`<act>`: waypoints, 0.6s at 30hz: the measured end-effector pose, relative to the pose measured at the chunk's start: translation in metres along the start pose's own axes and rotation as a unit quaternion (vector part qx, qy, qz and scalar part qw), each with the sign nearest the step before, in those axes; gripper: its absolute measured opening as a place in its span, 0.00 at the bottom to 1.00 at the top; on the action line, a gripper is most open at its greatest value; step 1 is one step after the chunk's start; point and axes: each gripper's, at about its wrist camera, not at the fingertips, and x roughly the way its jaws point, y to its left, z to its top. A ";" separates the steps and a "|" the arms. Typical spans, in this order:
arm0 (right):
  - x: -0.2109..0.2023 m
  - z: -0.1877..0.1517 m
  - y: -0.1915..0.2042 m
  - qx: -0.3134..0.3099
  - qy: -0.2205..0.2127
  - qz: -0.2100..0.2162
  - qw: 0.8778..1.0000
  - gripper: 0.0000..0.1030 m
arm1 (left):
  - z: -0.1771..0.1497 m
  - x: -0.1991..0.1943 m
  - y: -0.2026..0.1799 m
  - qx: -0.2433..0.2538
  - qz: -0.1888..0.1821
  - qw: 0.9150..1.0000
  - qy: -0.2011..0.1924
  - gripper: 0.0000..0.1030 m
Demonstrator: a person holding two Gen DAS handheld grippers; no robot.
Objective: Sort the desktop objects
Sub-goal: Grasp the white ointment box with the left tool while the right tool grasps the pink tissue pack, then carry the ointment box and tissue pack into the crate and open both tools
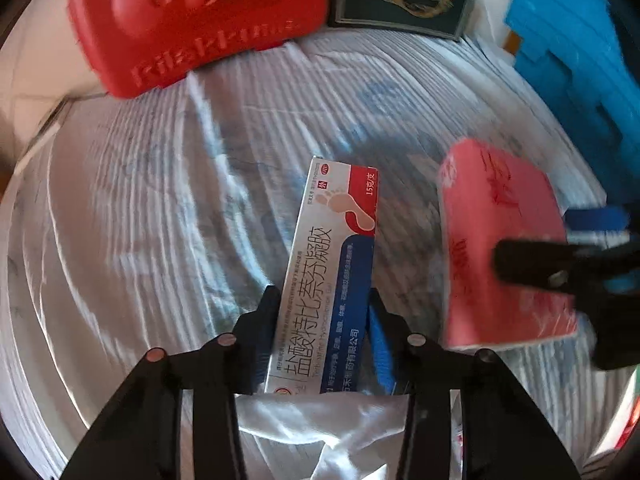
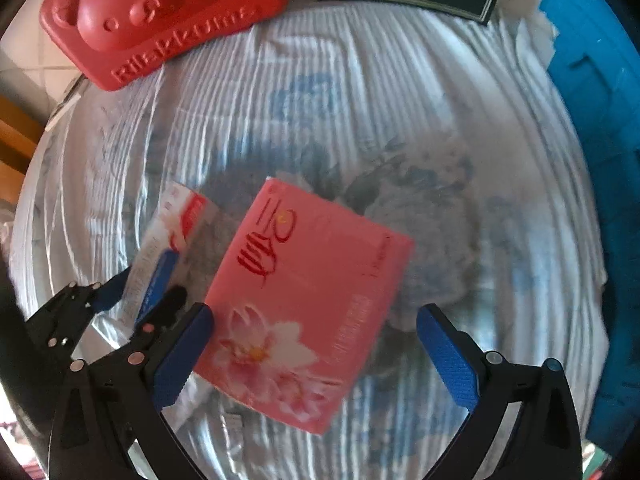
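The left hand-held gripper (image 1: 320, 320) is clenched on a long white, blue and red medicine carton (image 1: 328, 276) above the striped cloth-covered desk (image 1: 160, 200). The right hand-held gripper (image 2: 316, 344) is spread, its jaws straddling a pink flowered tissue pack (image 2: 308, 300); only its left pad (image 2: 180, 356) looks to touch the pack.

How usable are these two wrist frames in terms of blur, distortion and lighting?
Left wrist view: the medicine box between the jaws is sharp and its print readable, while the cloth, red tray and pink pack smear with motion. Right wrist view: softer overall, the pink pack slightly blurred. Both: strong fisheye bending, dark corners, and sunlit streaks across the cloth.
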 end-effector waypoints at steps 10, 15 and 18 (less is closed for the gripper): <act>0.015 0.009 0.009 -0.003 0.001 0.009 1.000 0.94 | -0.010 -0.027 0.008 -0.036 0.013 0.999 -0.021 0.40; -0.010 -0.001 0.005 -0.016 -0.025 0.010 1.000 0.90 | -0.009 -0.051 0.000 -0.040 0.008 0.998 -0.041 0.40; -0.037 -0.008 -0.001 -0.021 -0.052 0.010 0.998 0.90 | -0.007 -0.076 -0.011 -0.035 0.010 0.997 -0.065 0.40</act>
